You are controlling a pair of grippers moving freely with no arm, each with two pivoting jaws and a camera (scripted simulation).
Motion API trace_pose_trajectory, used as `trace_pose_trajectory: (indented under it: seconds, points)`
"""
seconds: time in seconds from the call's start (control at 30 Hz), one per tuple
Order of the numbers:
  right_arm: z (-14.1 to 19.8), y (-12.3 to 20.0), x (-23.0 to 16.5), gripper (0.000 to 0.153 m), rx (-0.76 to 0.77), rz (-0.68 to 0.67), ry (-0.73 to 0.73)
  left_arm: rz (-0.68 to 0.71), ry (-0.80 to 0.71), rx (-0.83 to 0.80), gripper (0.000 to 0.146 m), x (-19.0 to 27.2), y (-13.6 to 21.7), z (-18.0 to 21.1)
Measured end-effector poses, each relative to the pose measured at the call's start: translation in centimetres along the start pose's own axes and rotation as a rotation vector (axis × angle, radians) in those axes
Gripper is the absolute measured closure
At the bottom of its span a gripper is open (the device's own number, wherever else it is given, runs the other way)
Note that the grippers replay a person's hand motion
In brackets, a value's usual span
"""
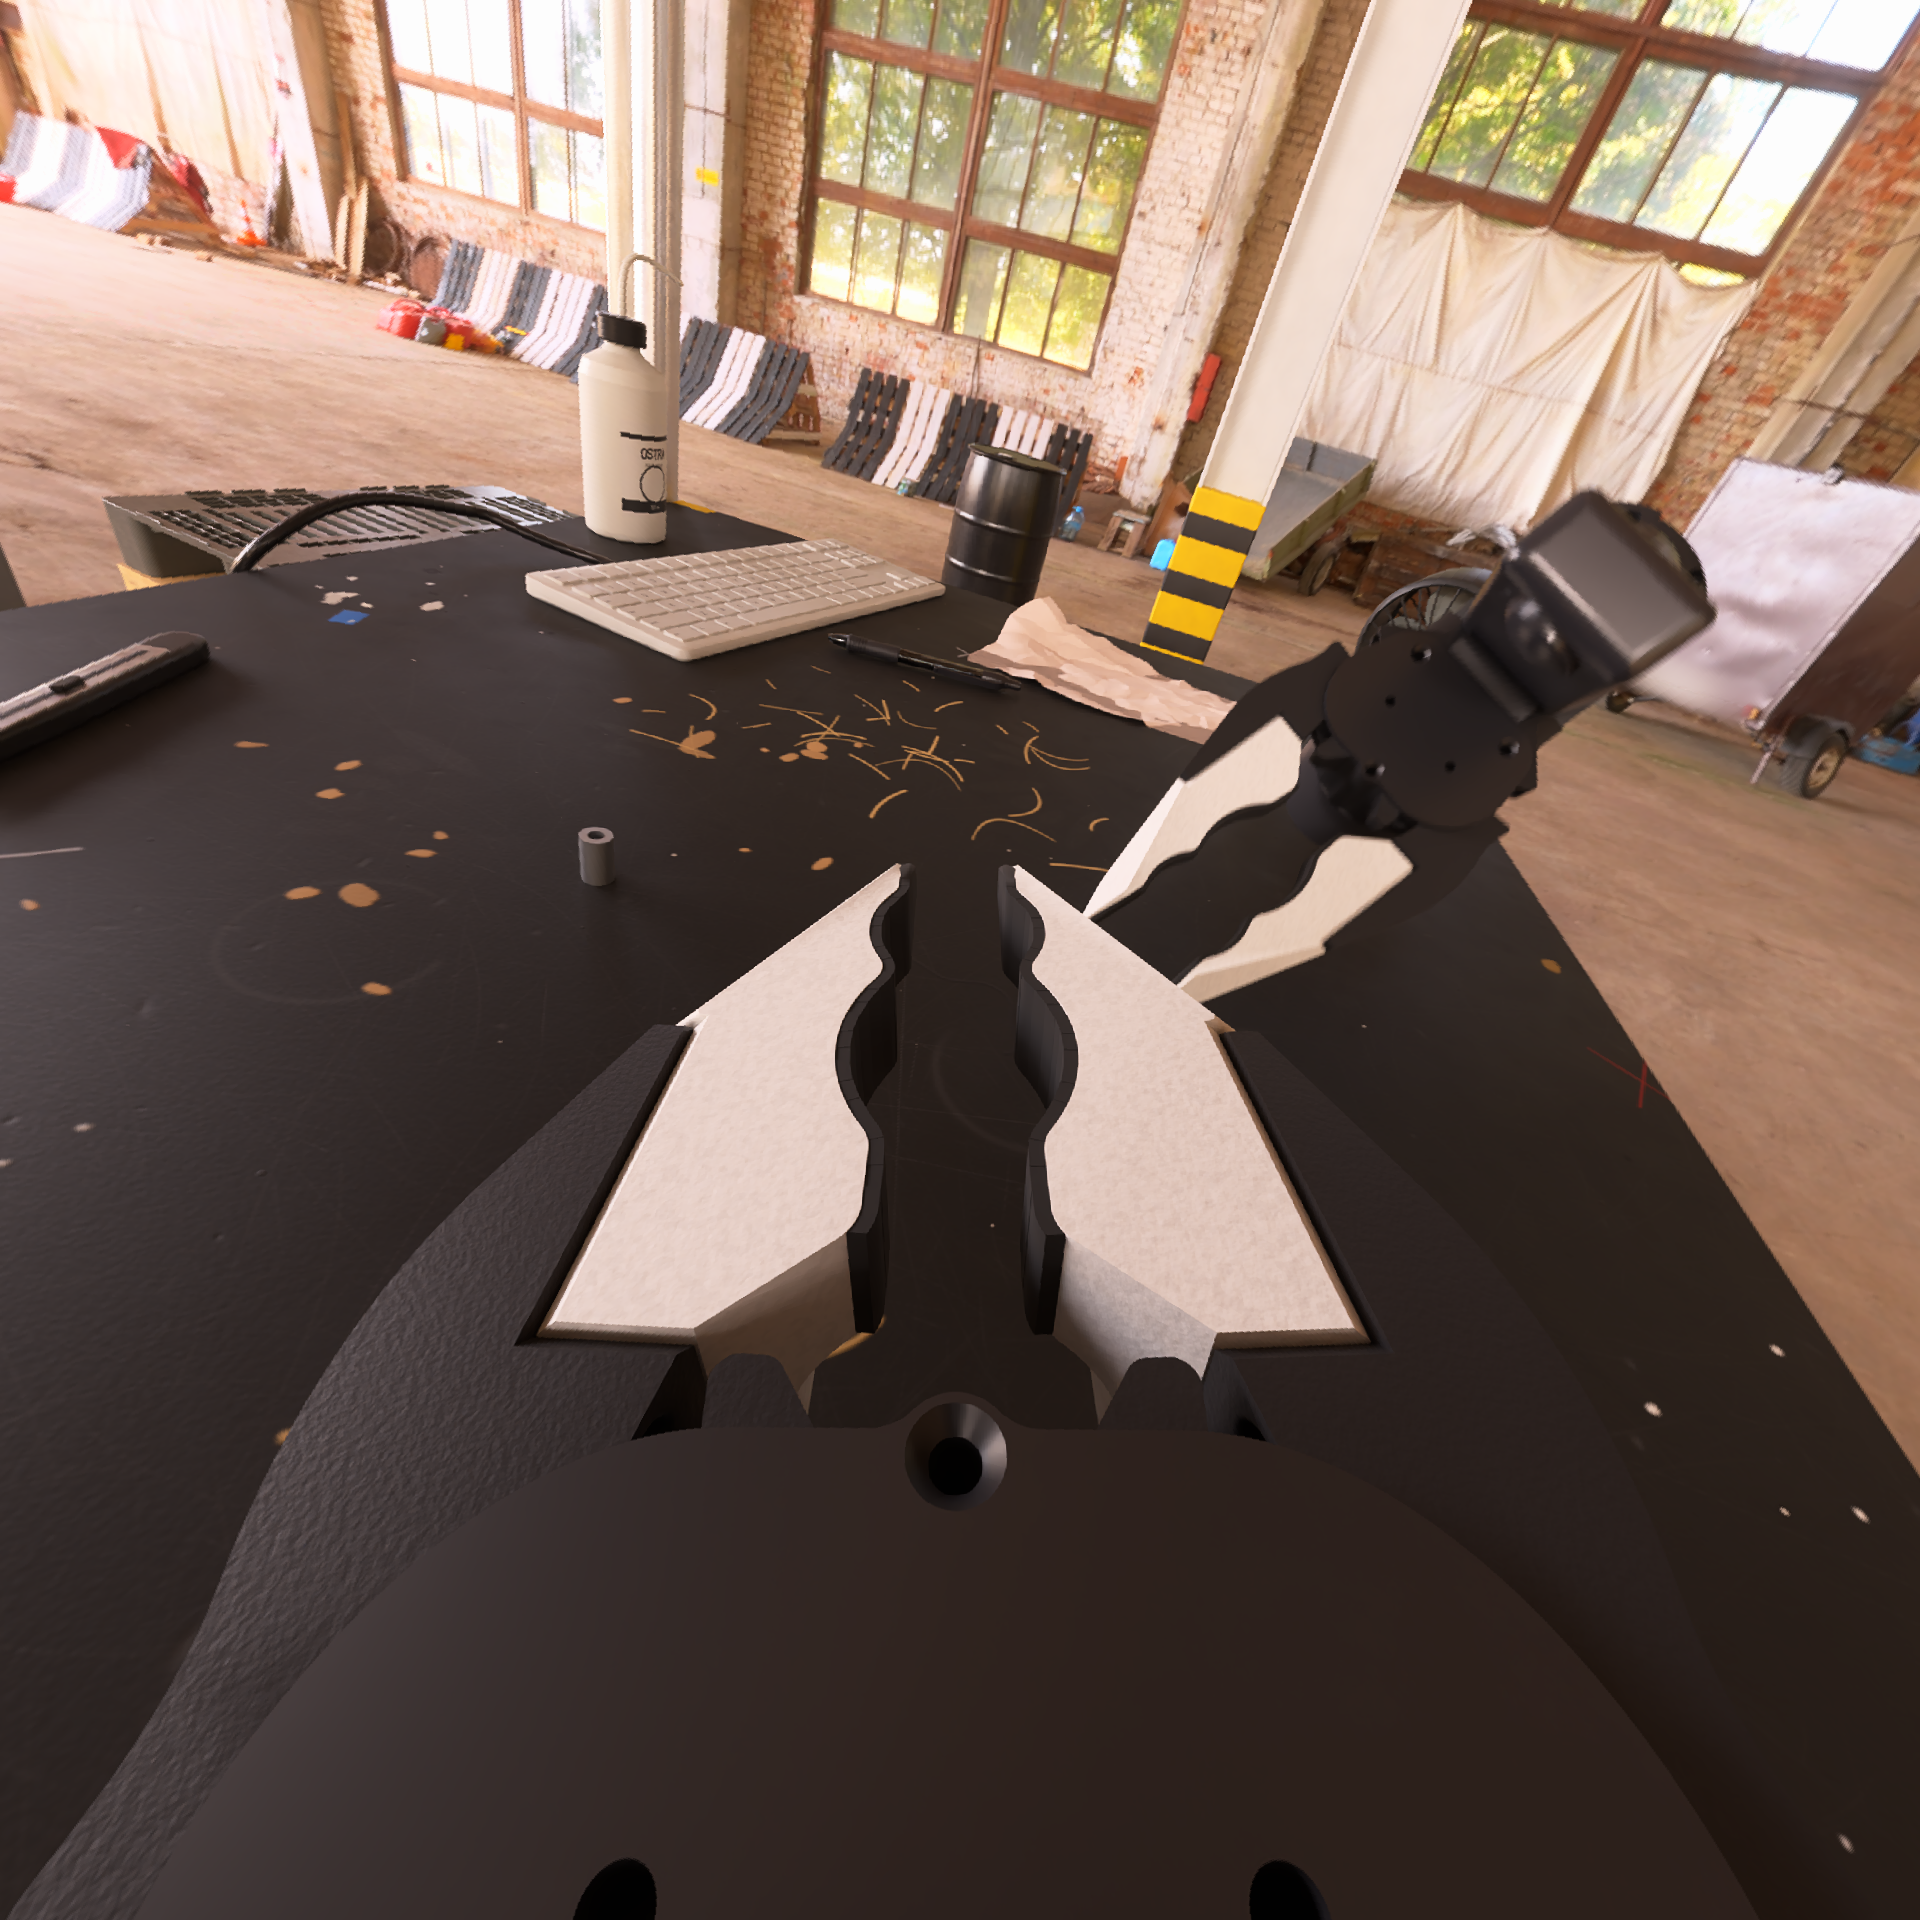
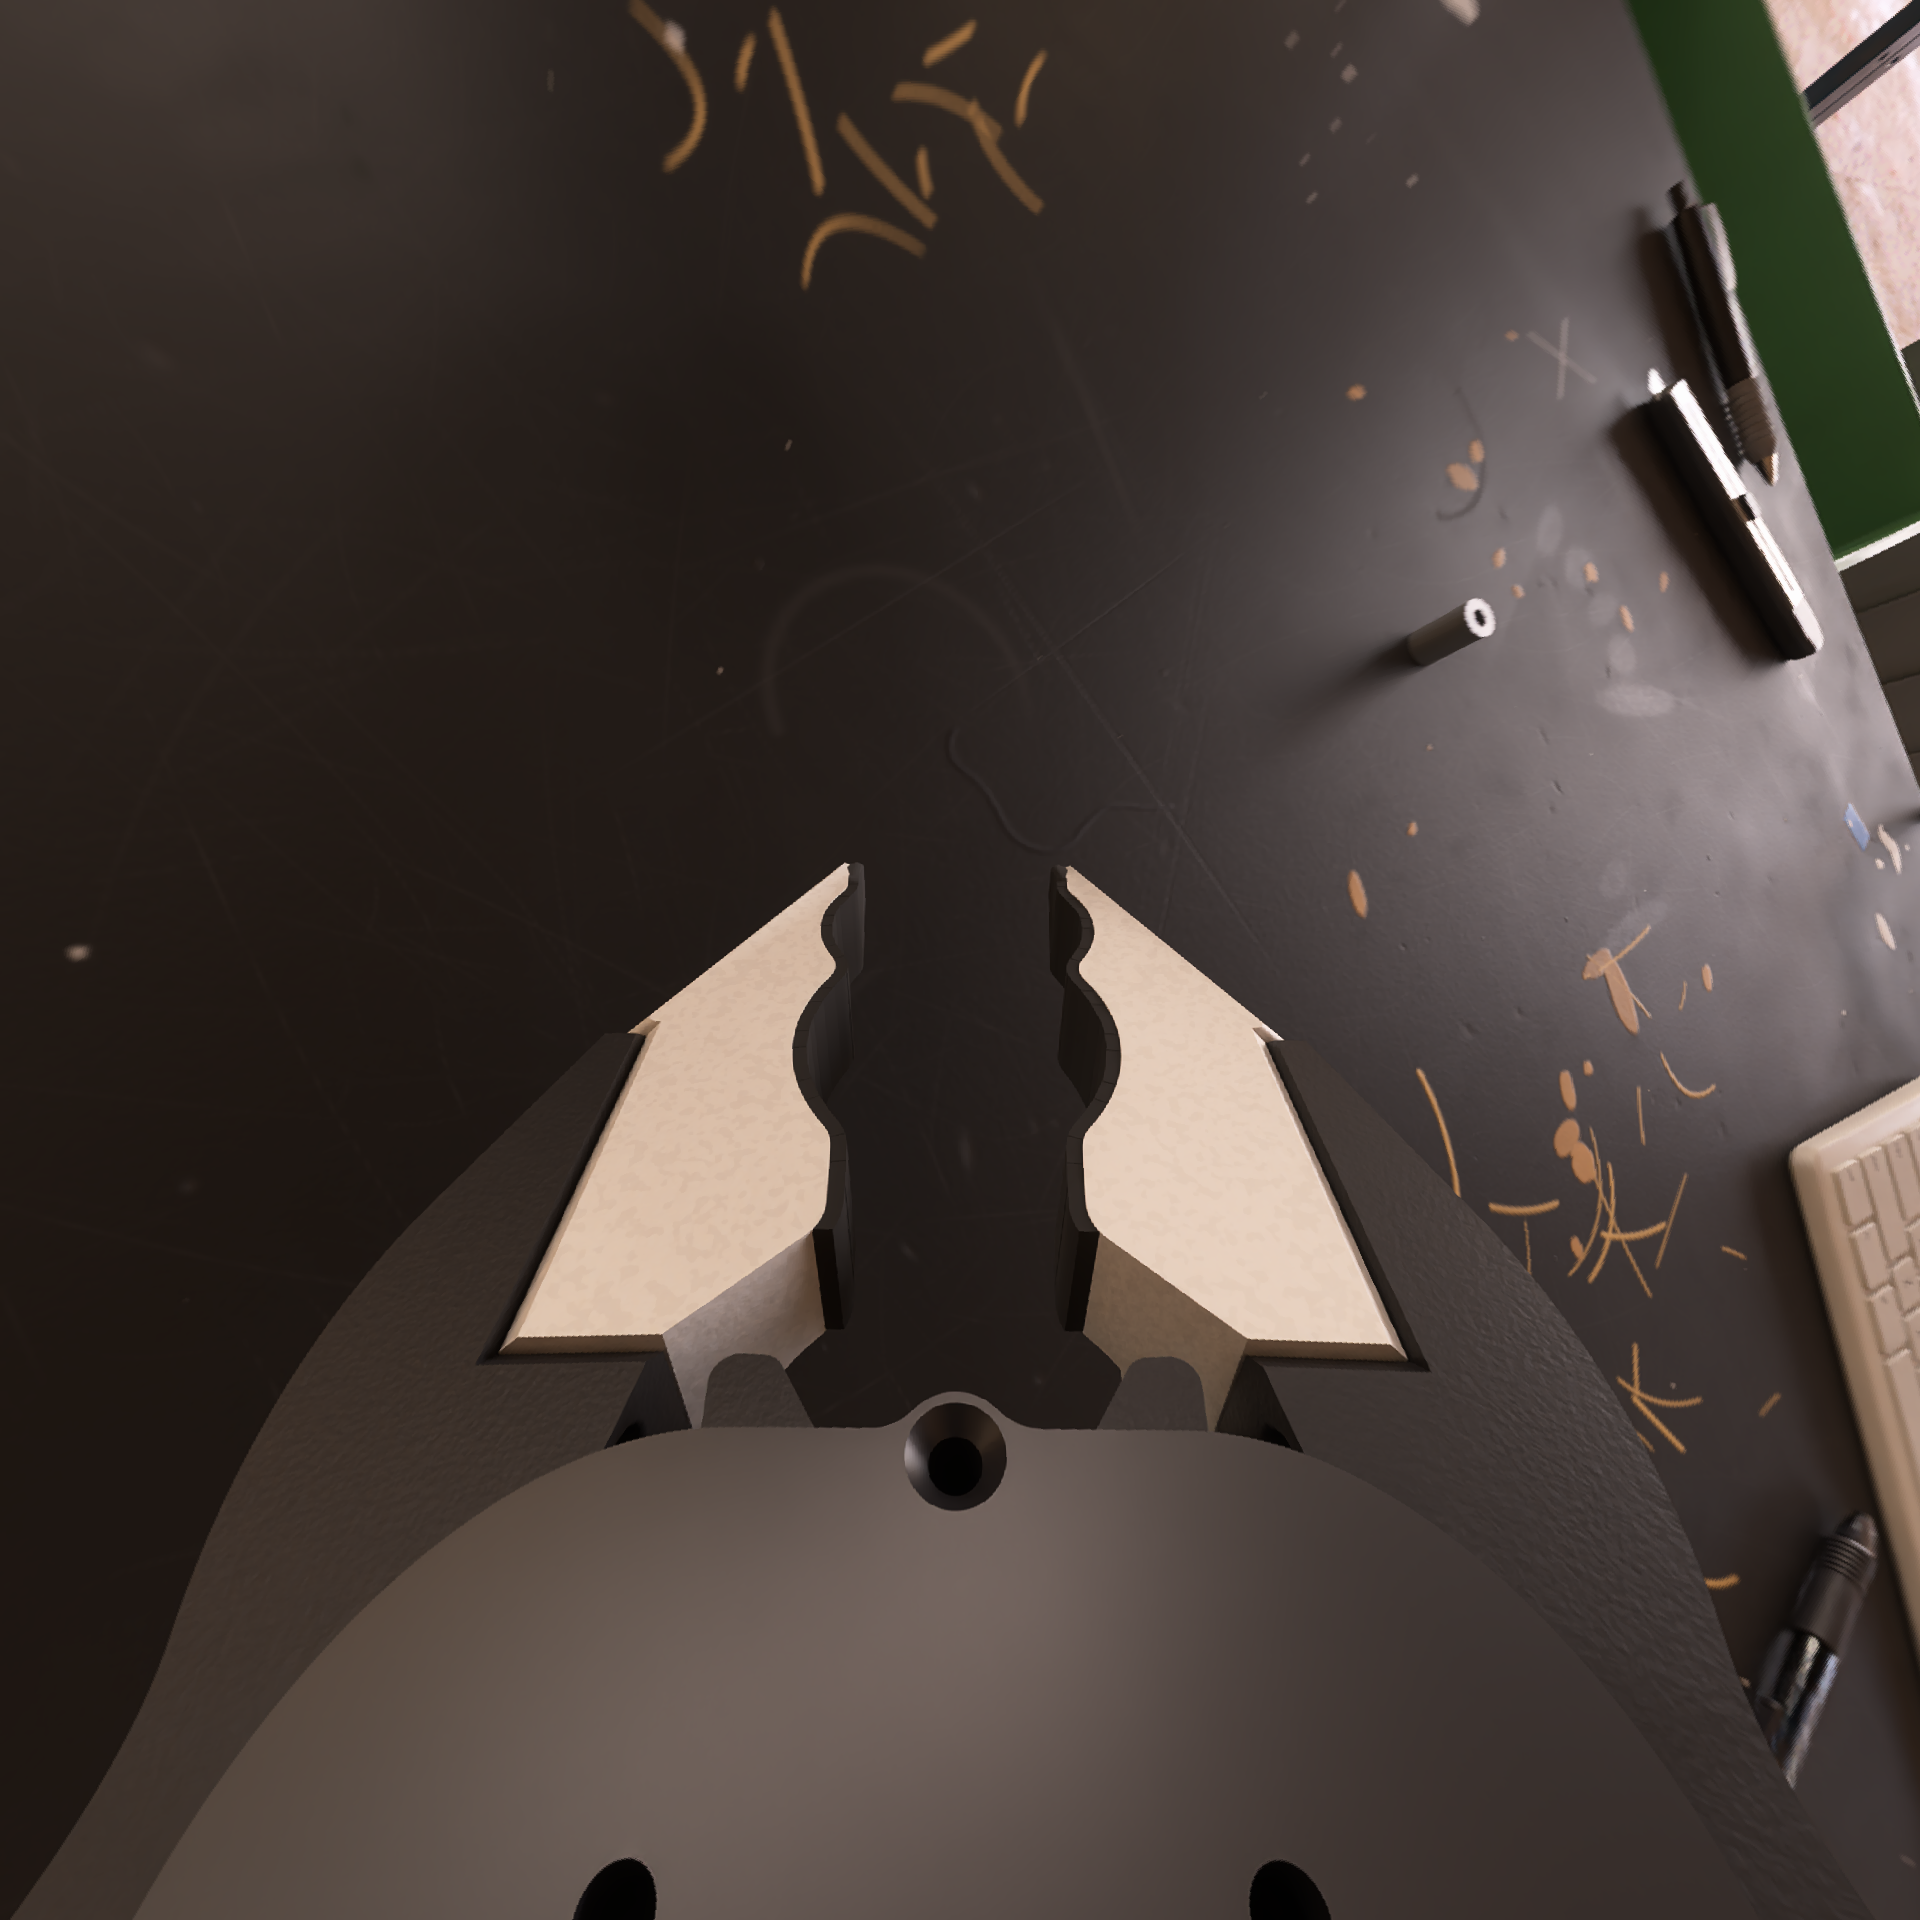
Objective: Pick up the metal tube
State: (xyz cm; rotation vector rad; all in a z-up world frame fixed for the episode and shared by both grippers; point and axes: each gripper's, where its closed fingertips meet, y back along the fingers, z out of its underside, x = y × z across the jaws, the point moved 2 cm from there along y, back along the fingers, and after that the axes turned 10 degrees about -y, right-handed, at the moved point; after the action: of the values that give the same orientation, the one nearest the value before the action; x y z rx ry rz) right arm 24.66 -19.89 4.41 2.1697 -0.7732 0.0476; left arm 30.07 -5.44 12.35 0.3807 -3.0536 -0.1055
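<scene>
Left of centre in the left wrist view, the tube (image 1: 595,855) stands upright on the table (image 1: 312,1091), untouched. Both grippers, left (image 1: 954,878) and right (image 2: 956,878), are spread and empty; approach, grasp and lift all remain.

We see our left gripper (image 1: 954,883): matte black textured shell, cream-white wedge panels, wavy black inner jaws, one countersunk screw hole. Our right gripper (image 2: 956,883) matches, panels tinted warmer.
</scene>
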Motion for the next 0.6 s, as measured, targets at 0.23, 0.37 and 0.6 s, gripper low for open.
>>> trace_pose_trajectory:
  seconds: [0.23, 0.37, 0.6]
  points:
    - [-3.2, 0.7, 6.4, 0.128, 0.113, 0.018, -0.224, -0.056, -0.034, 0.001, 0.131, -1.2, -0.2, 0.5]
    - [-5.4, -2.6, 10.8, 0.127, 0.063, 0.075, -0.26, -0.069, -0.034, 0.009, 0.131, -1.5, -0.4, 0.9]
    - [-6.1, -9.4, 14.9, 0.128, -0.082, 0.044, -0.294, -0.099, -0.049, 0.034, 0.131, -1.9, -0.1, 0.4]
